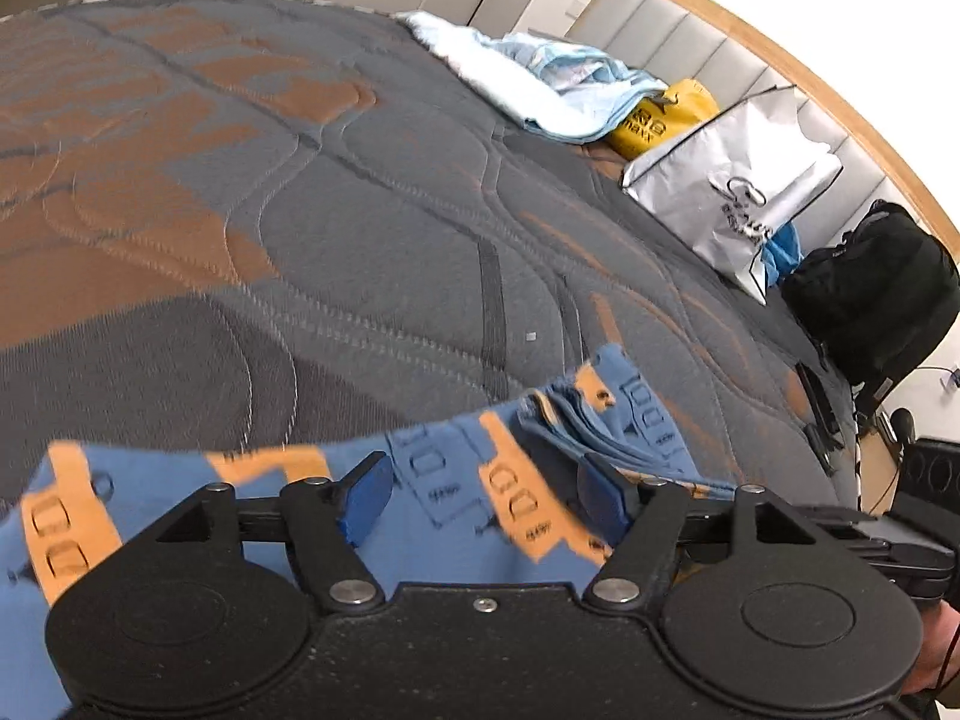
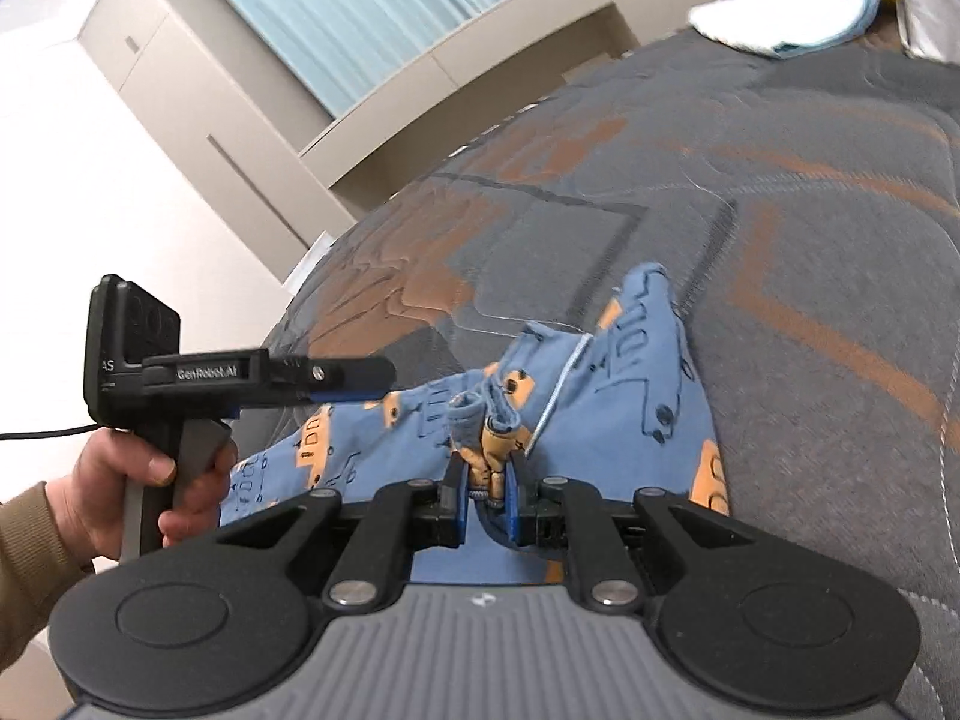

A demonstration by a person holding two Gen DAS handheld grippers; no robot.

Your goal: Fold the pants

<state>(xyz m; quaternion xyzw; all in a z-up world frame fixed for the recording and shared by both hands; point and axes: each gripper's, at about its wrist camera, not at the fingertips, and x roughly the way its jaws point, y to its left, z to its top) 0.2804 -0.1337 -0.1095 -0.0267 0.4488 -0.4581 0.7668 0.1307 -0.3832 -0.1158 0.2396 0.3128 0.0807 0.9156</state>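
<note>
Pants [image 2: 600, 420], blue with orange print, lie bunched on the near part of the bed [image 1: 360, 210]. Right gripper [image 2: 485, 489] is clenched on a fold of the pants. Left gripper [image 1: 480, 492] is released, jaws spread above the cloth.

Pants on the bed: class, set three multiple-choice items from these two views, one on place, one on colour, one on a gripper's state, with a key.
1. Where do the pants lie?
A. on the quilted bed
B. on a chair
C. on the floor

2. What colour are the pants?
A. plain white
B. blue with orange print
C. green stripes

3. What is the right gripper doing?
A. hanging open over bare quilt
B. shut on a bunch of pants fabric
C. holding a bag

Key: 1 A, grey and orange quilt surrounds them; 2 B, both views show it; 3 B, fabric sits pinched between its fingers.
</note>
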